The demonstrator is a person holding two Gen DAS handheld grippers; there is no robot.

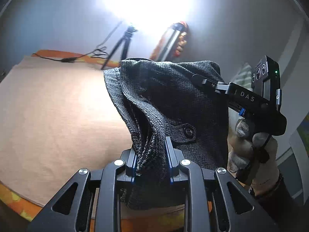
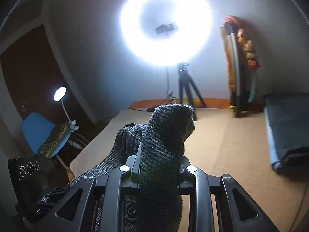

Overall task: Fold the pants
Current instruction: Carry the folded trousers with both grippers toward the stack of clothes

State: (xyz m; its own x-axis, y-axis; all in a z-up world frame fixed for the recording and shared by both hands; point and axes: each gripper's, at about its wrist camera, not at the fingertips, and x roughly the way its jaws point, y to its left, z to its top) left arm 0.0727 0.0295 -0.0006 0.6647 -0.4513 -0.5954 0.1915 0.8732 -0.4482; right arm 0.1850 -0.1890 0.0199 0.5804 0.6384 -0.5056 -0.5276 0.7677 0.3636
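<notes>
Now my left gripper (image 1: 151,154) was clenched on the dark tweed pants (image 1: 173,100), lifted clear above the tan sheet (image 1: 58,106). R gripper (image 2: 158,166) likewise gripped bunched cloth. Step: carrying the fold; next needs both ends lowered level & even.

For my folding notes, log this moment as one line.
left claw: shut on pants | right claw: shut on pants | pants: lifted above beige bed sheet | fold: not yet done

The pants (image 1: 173,104) hang above the bed (image 1: 58,106) between both tools; a tripod (image 2: 185,89) stands behind, folded cloth (image 2: 289,131) at the bed's right.
</notes>
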